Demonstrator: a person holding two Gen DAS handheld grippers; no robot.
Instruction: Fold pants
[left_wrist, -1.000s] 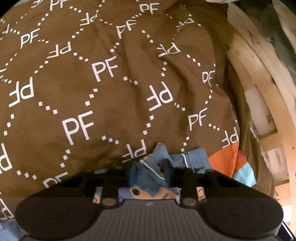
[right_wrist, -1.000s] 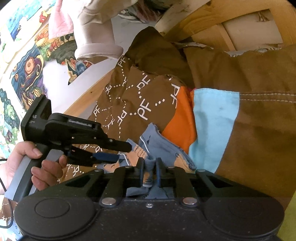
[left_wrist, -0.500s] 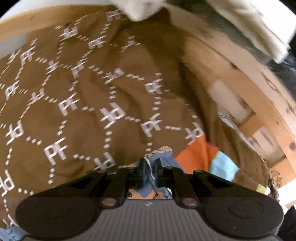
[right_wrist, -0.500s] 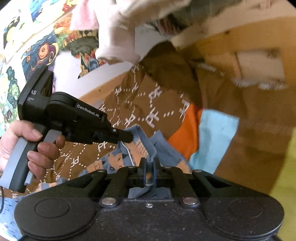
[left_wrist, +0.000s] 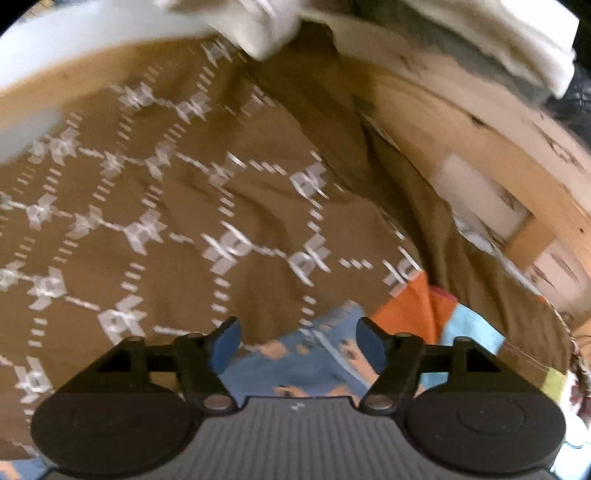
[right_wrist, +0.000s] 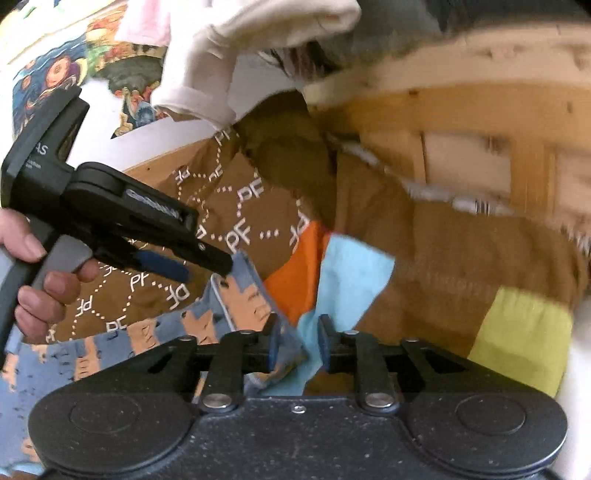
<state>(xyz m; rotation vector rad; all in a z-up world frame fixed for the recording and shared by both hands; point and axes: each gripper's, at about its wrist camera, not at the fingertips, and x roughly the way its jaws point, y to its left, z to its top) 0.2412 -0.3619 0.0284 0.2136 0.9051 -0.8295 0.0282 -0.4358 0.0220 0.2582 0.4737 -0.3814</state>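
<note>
The pants (left_wrist: 314, 365) are blue with orange figures and lie on a brown bedspread. In the left wrist view they show low down, under my left gripper (left_wrist: 297, 339). Its jaws are opening and stand wide, with the cloth beneath them and neither pad touching it. In the right wrist view the pants (right_wrist: 236, 306) run from the lower left to my right gripper (right_wrist: 299, 339). Its jaws are opening too: a fold of the pants rests against the left pad, and the right pad is off it. A hand holds the left gripper (right_wrist: 205, 269) just above the pants' edge.
The brown bedspread (left_wrist: 184, 221) with white PF letters has orange (right_wrist: 295, 266), light blue (right_wrist: 351, 273) and yellow-green (right_wrist: 517, 339) patches. A wooden frame (right_wrist: 461, 122) runs behind it. Pale cloth (right_wrist: 207, 74) hangs above, and colourful pictures (right_wrist: 48, 74) cover the wall at left.
Both grippers were shut on the pants and have spread their jaws, letting the cloth go. The left gripper has lifted and tilted, and the pants have sunk onto the bedspread.
</note>
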